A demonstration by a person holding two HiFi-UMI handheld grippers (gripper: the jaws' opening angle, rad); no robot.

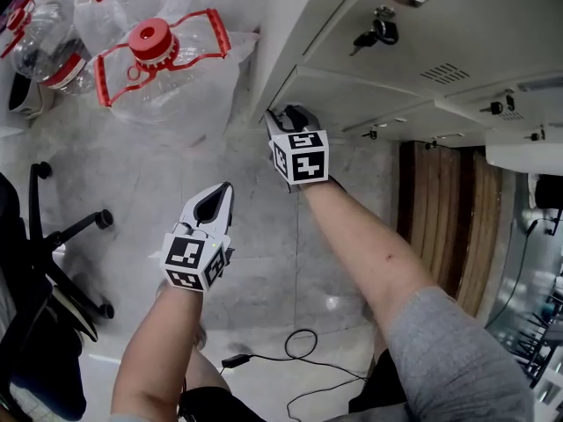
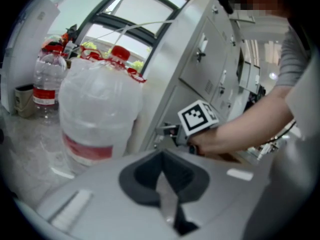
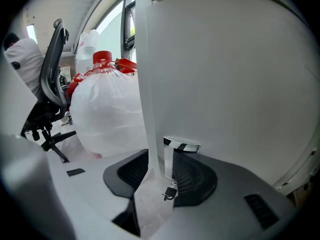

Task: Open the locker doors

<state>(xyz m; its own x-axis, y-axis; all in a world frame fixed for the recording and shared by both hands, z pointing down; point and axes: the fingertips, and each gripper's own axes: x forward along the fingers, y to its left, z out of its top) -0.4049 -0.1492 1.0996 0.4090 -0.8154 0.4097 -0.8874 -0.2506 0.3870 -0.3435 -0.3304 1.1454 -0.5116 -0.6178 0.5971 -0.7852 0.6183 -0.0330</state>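
**Right tool.** The right tool sits at the left edge of a grey locker door, low on the bank of lockers. Its jaws stand apart. Two things lie inside the jaw opening:
- the door's chrome handle, close to the right jaw;
- the pale vertical edge strip of the locker, close to the left jaw.

Open space shows between the left jaw and the strip, and the pads do not visibly press on the handle. A small key hangs just below the handle, between the jaws. The door lies closed against the strip.

**Left tool.** The left tool is behind the right tool and to its left, well apart from the lockers and above the floor. Its jaws are together at the tips, with nothing between them.

**Surroundings, relative to the tools.**
- Ahead of the left tool and slightly left stands a large clear water bottle with a red cap and a red carrying handle.
- A smaller bottle with a red label stands further left.
- Ahead of the left tool and to the right, the right tool is in view at the locker edge.
- Left of the left tool is an office chair on castors.
- Behind both tools, toward the person, a black cable lies looped on the floor.
- Above the right tool, a higher door carries a bunch of keys in its lock.
- Right of the right tool, past the lockers, is a brown wooden panel.
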